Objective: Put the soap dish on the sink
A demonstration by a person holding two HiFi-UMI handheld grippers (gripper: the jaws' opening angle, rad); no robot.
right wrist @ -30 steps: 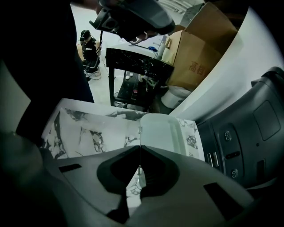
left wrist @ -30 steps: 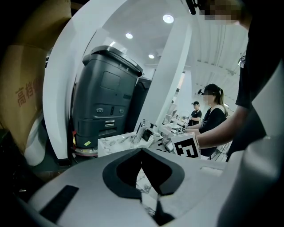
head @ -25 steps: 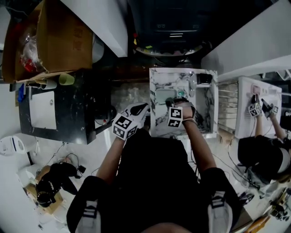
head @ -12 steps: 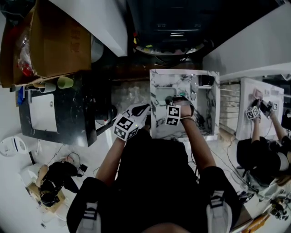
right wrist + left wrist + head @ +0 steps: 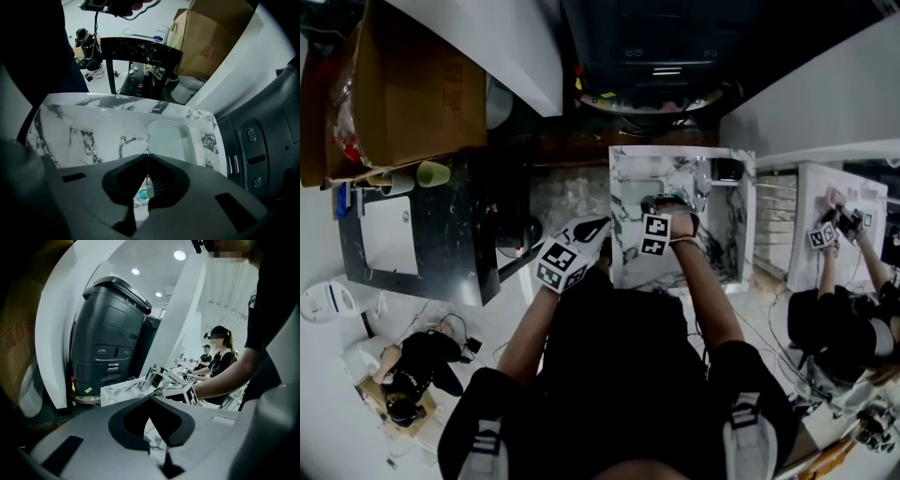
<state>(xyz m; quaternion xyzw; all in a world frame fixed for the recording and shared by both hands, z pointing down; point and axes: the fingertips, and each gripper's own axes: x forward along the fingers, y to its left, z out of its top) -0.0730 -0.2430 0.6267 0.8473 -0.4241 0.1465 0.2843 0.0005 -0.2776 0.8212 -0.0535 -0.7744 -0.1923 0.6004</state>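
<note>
right gripper [image 5: 147, 157]: fingers clamped on the thin rim of the soap dish [image 5: 160, 185], held between them over the marbled sink surface [image 5: 93, 136]. left gripper [image 5: 150, 398]: fingers together, empty. the ribbed dish looks light, stiff and probably slick, so this edge pinch may let it swing.

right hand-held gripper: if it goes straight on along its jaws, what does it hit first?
Likely the marble sink top, beside the basin. The right hand-held gripper points steeply down at it, shut on a thin ribbed piece, apparently the soap dish, whose lower edge may touch first. Gap unclear.
</note>
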